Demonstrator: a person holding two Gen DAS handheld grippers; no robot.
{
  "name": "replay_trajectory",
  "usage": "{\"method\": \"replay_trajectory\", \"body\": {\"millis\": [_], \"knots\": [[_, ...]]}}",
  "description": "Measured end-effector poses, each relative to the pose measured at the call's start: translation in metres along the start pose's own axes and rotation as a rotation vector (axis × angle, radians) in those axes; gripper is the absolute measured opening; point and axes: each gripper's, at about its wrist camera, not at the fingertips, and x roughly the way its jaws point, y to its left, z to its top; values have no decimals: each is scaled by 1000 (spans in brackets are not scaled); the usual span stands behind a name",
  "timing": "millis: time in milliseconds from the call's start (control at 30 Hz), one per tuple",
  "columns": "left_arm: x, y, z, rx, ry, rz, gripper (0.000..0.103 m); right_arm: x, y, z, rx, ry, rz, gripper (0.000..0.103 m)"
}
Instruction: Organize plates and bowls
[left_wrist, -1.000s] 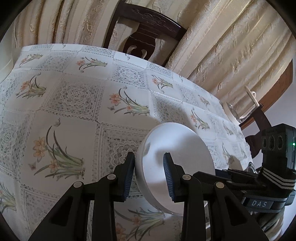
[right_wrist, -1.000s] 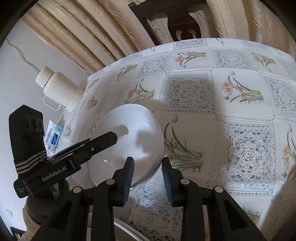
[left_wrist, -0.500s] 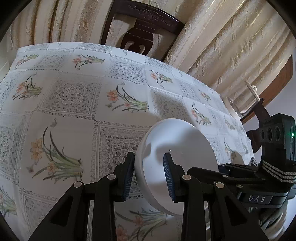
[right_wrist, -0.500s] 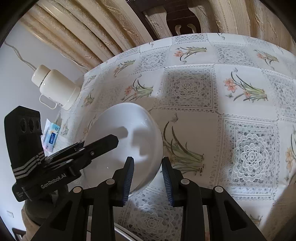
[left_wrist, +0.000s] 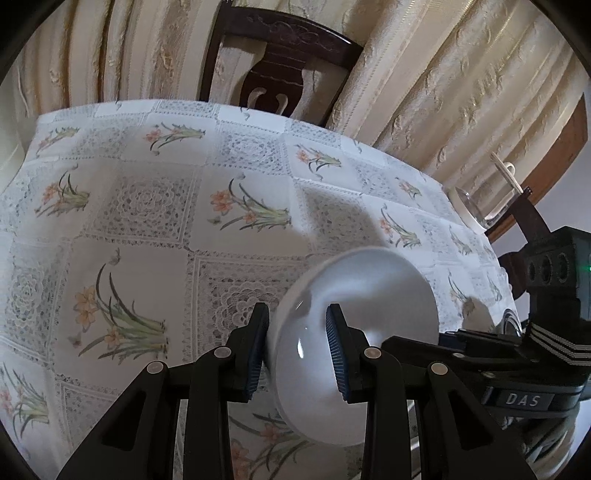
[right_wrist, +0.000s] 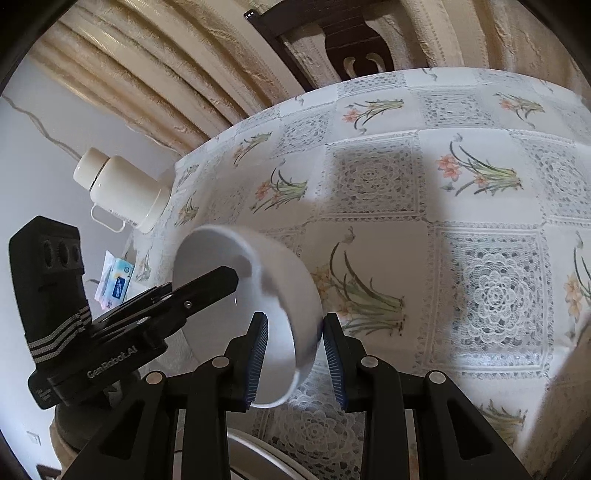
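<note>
Bowl: white bowl (right_wrist: 258, 295) held up over the table, tipped on its side; in the right wrist view its opening faces to the left, and in the left wrist view its round outer side (left_wrist: 354, 332) fills the space ahead of the fingers.
Right tongs: right gripper (right_wrist: 295, 354) has one finger inside the bowl and one outside, so the rim wall is between the blue pads; the pads are close on the wall, pinching it.
Left tongs: left gripper (left_wrist: 297, 350) has its two fingers on both sides of the bowl edge; the right pad lies against the bowl, the left pad is just beside it. In the right wrist view its black finger reaches into the bowl opening from the left.
Table: tablecloth (right_wrist: 480, 206) with lace squares and orange flowers lies under and ahead of both tongs.
Plate: curved white rim (right_wrist: 258, 454) shows below the right tongs, at the bottom edge; I cannot tell more of it.
Left of right tongs: cream flask (right_wrist: 122, 188) at the table edge, and a small blue packet (right_wrist: 118, 280) nearer.
Far side: dark wooden chair (left_wrist: 280, 70) behind the table, before beige curtains (left_wrist: 443, 92).
</note>
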Motion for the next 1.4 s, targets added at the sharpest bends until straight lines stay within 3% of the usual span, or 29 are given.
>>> {"method": "replay_trajectory", "body": {"millis": [200,667,833,1067,1400], "knots": [[3,-11,5,36,-8,13,33,-2,-7,-1,33,-11,12,33],[25,5,2,1,47,-3,33,8,-3,3,26,14,-26,38],[25,5,3,1,50,-4,33,8,-6,4,59,24,0,41],[18,2,3,-5,42,20,33,-4,-3,4,76,4,37,41],[-3,-17,2,28,7,11,33,-27,-6,-8,65,-37,22,41]]}}
